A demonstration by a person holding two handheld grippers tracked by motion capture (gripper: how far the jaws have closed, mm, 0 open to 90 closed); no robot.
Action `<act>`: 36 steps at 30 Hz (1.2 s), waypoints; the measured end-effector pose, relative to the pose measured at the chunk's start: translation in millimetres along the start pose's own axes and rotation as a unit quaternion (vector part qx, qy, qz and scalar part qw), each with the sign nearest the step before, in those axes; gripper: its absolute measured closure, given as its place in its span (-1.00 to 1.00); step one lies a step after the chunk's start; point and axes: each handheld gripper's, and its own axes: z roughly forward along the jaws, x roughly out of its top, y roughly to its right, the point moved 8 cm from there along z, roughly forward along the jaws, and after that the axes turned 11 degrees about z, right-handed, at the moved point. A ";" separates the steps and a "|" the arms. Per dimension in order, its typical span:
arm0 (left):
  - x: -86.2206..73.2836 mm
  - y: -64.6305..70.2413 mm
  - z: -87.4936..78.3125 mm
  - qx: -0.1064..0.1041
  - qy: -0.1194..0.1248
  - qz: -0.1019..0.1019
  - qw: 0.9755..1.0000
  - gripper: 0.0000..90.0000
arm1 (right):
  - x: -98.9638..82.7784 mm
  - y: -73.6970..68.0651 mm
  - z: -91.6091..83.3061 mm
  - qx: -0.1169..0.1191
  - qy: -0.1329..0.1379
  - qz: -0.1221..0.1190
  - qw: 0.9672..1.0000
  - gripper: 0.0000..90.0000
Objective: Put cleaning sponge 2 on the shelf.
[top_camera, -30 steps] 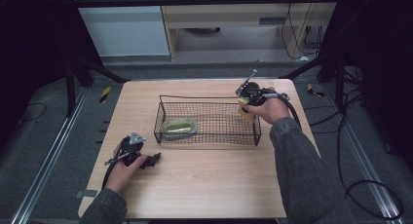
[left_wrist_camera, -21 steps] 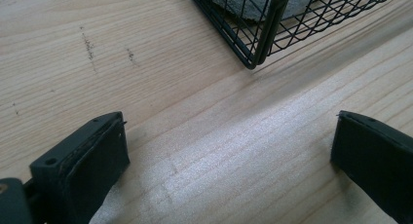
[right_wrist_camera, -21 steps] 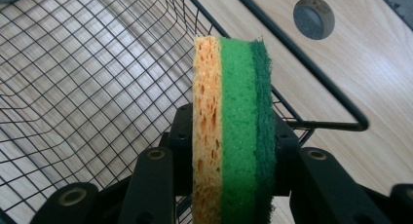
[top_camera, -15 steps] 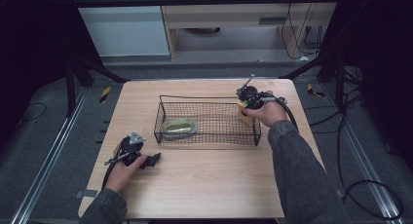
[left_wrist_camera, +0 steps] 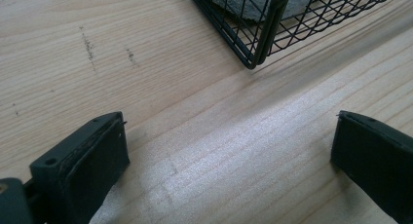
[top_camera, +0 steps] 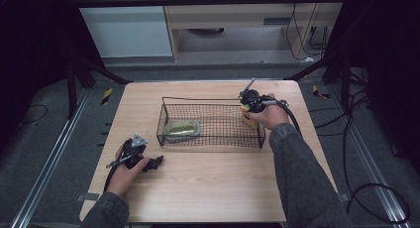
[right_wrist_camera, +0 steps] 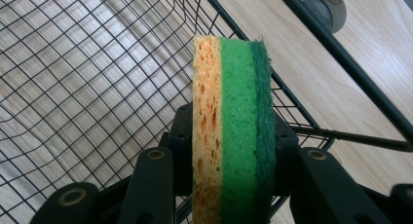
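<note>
A black wire basket [top_camera: 213, 121] stands in the middle of the wooden table [top_camera: 208, 183]. My right gripper [right_wrist_camera: 231, 151] is shut on a sponge [right_wrist_camera: 233, 131] with yellow, green and dark green layers, held on edge over the basket's right end [right_wrist_camera: 302, 107]. In the high view that sponge [top_camera: 247, 117] shows beside the hand at the basket's right wall. My left gripper [top_camera: 157, 161] rests on the table at the front left, jaws wide open with bare wood between the fingers [left_wrist_camera: 83, 160]. The basket's near corner [left_wrist_camera: 253, 58] lies just ahead of it.
A flat greenish container [top_camera: 182, 130] lies inside the basket at its left end. A small round grey thing [right_wrist_camera: 325, 4] sits on the table beyond the basket's rim. Dark frame legs and cables stand around the table.
The right hand with the sponge has edged slightly along the basket's right end. The left hand has stayed put.
</note>
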 end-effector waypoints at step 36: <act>0.2 -0.1 0.2 0.000 0.000 0.000 1.000 -1.00 | 3.0 -7.7 -16.8 0.012 0.017 0.003 1.000 0.28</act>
